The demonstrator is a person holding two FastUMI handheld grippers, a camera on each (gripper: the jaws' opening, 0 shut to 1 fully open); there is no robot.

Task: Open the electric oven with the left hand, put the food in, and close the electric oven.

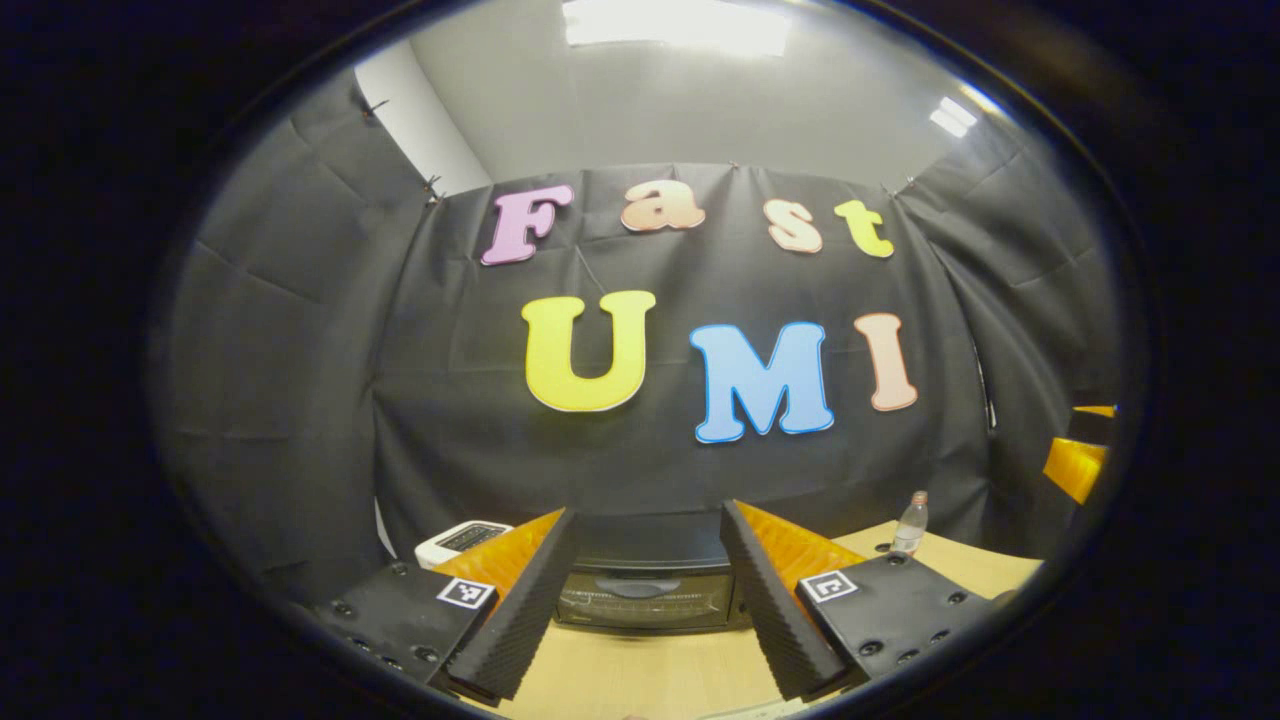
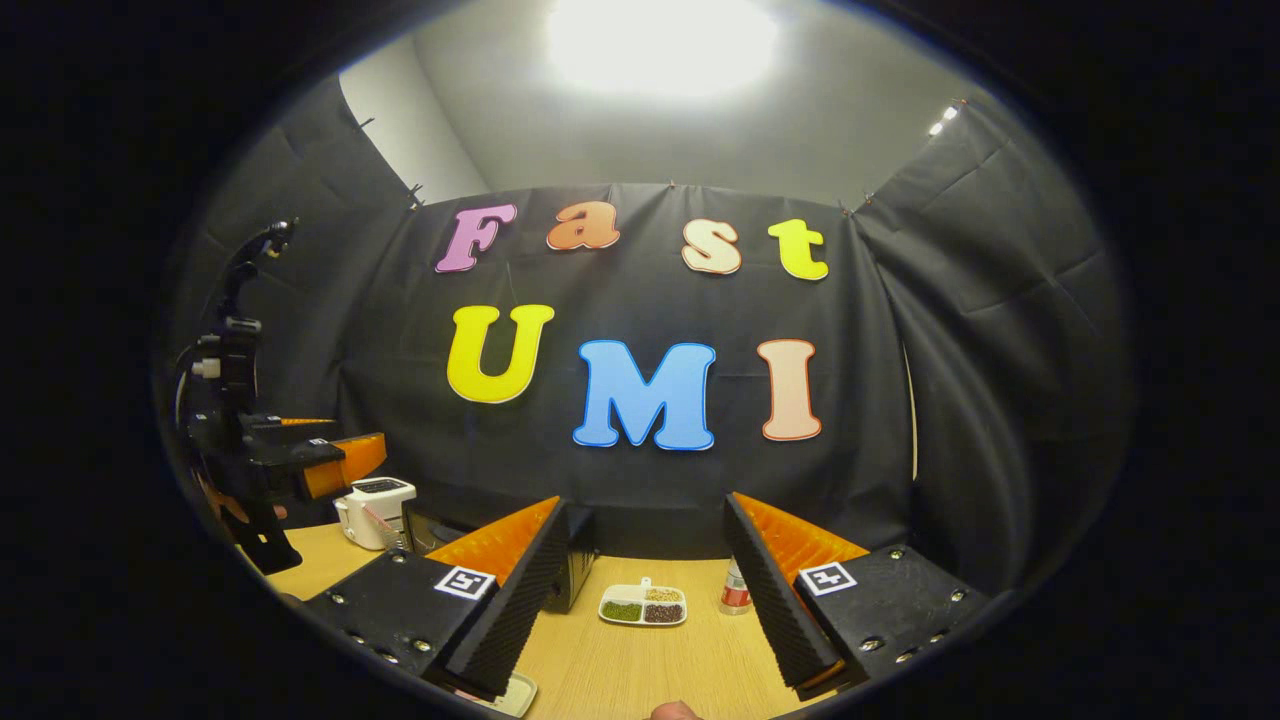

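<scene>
Left gripper [image 1: 645, 600]: fingers spread wide apart, nothing between them, held above the table [image 1: 640, 675]. Framed in the gap between the fingers stands the electric oven [image 1: 645, 580], a dark box at the back of the table against the booth wall; its glass door [image 1: 640, 603] is up and closed. A white toaster [image 1: 462, 540] sits just beside the oven on its left. A clear bottle [image 1: 910, 525] stands on the table to the right, well apart from the oven.

Right gripper [image 2: 645, 600]: fingers likewise spread, grasping nothing, above the same table [image 2: 650, 670]. Beyond the fingers lies a white divided dish [image 2: 643, 606] with three compartments of small foods, green, pale and dark; exact contents too small to identify. A bottle with a red label [image 2: 735, 590] stands just beside the dish, partly hidden by the right finger. The oven's corner [image 2: 570, 575] shows behind the left finger, most of it covered. The white toaster [image 2: 375, 510] appears farther left. The other gripper [image 2: 335, 465] hangs at the far left above the table edge, its holder largely in shadow.

Surface: light wood-grain tabletop. Room: black cloth walls, grey ceiling, bright ceiling light [image 2: 660, 45]. A pale object [image 2: 510, 693] at the bottom edge is cut off and unidentifiable.
</scene>
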